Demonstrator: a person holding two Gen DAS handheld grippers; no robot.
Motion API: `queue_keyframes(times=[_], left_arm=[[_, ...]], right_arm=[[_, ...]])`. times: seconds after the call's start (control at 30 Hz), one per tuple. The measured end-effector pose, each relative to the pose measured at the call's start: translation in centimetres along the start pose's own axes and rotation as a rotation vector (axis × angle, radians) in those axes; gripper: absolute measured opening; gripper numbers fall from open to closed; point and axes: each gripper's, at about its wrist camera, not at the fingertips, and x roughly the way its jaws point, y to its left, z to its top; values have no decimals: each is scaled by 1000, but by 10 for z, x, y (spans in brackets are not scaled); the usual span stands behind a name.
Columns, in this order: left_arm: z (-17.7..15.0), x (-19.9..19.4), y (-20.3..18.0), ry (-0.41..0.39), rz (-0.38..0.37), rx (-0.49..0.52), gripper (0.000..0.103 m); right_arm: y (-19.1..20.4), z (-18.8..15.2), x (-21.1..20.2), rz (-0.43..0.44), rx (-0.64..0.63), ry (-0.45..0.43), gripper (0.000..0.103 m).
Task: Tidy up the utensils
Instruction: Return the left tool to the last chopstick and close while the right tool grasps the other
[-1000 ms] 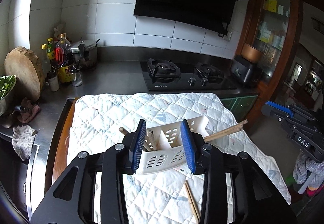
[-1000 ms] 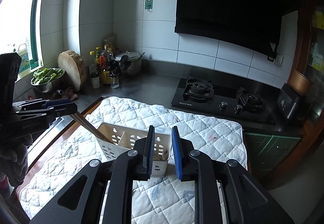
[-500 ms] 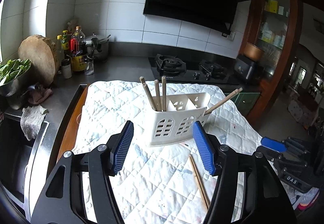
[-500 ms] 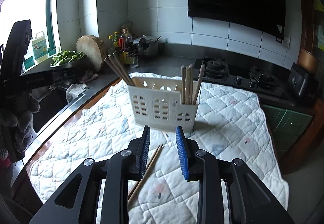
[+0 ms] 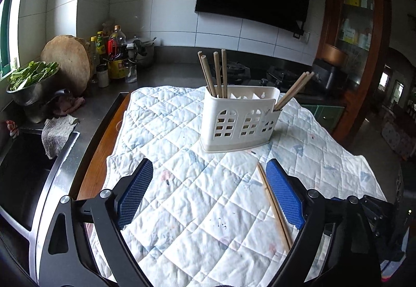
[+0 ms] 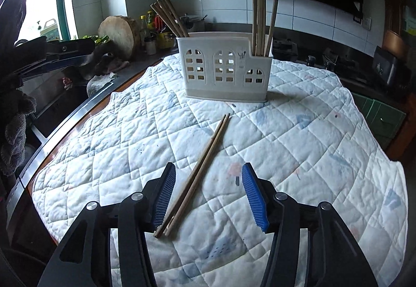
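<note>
A white utensil holder (image 5: 240,118) stands upright on the quilted cloth (image 5: 182,183), with wooden chopsticks (image 5: 217,74) in its left compartment and more chopsticks (image 5: 293,91) leaning out at its right end. It also shows in the right wrist view (image 6: 226,66). A loose pair of chopsticks (image 6: 197,170) lies on the cloth; in the left wrist view (image 5: 273,205) it lies next to the right finger. My left gripper (image 5: 208,193) is open and empty, well back from the holder. My right gripper (image 6: 208,196) is open and empty, with the loose pair between its fingers.
A sink (image 5: 23,170) and a rag (image 5: 58,131) lie left of the cloth. A round wooden board (image 5: 67,61), bottles (image 5: 114,53), a bowl of greens (image 5: 28,84) and a pot stand at the back left. A gas hob (image 6: 325,61) is behind the cloth.
Both grippers have opened wide and drawn back from the holder, which now stands upright on the cloth. The right gripper has come down over the loose chopstick pair.
</note>
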Motion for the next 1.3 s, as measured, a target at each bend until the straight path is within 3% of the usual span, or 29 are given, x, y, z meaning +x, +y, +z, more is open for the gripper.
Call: queue_keyframes(times=[0.2,0.43,0.8,1.2,1.3], left_arm=[[-21,-5,6,1,27,-10,90],[-41,-1,12,26,30,-32,90],[-60,3,22,52,37,-43,90],[-70,8,25,72,33,-70,90],[-70,8,24,71,29,-75,90]], right_arm=[[-1,-19,11,13,63,48,53],[4,-29,28,37,116,94,29],[11,-30,51,42,155,135,12],[14,-29,61,11,175,166,12],[22,-29,63,-37,130,152,10]])
